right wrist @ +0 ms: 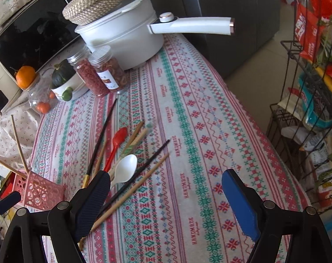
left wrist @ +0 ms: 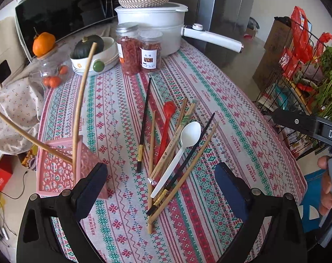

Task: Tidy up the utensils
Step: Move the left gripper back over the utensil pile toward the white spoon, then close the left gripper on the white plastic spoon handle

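Observation:
A loose pile of utensils lies mid-table on the patterned cloth: a white spoon, a red spoon, two black chopsticks and several wooden chopsticks. At the left edge a pink perforated basket holds two wooden chopsticks. My left gripper hangs open over the near end of the pile, touching nothing. In the right wrist view, my right gripper is open and empty, just right of the white spoon and a wooden chopstick. The pink basket sits to its left.
At the back stand a white pot with a long handle and a woven lid, two red-filled jars, a bowl with a squash and a microwave. A wire rack of groceries is off the table's right edge.

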{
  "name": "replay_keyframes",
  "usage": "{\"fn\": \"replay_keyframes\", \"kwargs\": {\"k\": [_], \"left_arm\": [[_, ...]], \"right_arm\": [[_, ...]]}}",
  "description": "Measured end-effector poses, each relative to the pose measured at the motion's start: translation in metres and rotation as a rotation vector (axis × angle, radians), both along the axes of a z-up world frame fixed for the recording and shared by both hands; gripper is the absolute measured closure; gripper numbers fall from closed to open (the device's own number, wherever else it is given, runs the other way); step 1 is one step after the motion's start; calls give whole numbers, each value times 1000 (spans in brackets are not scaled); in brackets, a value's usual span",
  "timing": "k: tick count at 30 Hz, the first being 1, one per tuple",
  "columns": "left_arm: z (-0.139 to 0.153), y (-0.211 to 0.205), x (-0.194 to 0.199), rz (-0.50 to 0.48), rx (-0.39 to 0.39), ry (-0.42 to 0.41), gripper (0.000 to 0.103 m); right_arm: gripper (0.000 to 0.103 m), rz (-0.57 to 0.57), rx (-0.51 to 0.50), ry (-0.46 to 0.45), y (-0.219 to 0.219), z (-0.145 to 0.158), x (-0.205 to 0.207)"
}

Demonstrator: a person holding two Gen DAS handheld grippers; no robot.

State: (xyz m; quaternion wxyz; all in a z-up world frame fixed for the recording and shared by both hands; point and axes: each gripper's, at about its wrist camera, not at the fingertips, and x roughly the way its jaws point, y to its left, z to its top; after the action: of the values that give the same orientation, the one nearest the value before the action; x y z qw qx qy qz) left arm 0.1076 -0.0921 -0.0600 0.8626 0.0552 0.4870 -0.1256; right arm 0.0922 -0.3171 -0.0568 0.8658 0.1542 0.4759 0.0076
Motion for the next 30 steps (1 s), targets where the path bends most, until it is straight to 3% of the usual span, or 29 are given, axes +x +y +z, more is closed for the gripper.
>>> {"fn": "replay_keyframes", "kwargs": {"k": [7,8,14,26,30], "left_arm": [[-31,-32,42,-91,-2,120,57],[-35,-37,46,-104,2,131,60],[-61,-68,70,-166,58,199,61],[-89,-107,97,-199,165,217,61],[-95,-107,101,-174,157,229,64]], "right_arm": [[16,-55,39,48,-21,-11,17],[16,-57,41,55,-22,-13,19],[16,-49,44,87,-28,-22,29],[16,-77,69,102,-51,-25,33],[16,-89,77,104,-57,-25,32]]}}
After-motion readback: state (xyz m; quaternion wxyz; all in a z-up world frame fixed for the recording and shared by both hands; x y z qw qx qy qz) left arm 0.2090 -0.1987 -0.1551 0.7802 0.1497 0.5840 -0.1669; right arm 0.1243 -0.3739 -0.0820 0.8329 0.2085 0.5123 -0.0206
